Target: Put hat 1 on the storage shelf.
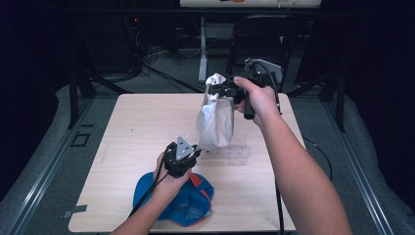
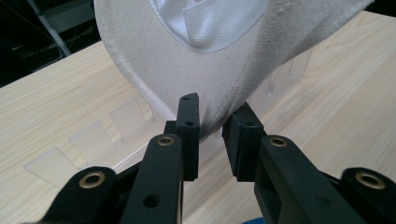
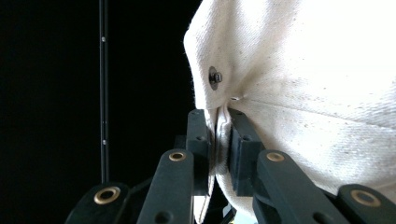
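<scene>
I worked at a light wooden table [image 1: 142, 122] with a pale grain, standing on grey carpeted floor [image 1: 44, 161]. Metal rails [image 1: 46, 171] ran along the floor on both sides of it. Beyond the far edge stood a dark folding chair [image 1: 259, 34] and the white leg of another table [image 1: 202, 49], with black cables [image 1: 161, 73] strewn across the floor near them. The room around me was dim; both sides fell into near blackness, and the light lay mostly on the tabletop.
</scene>
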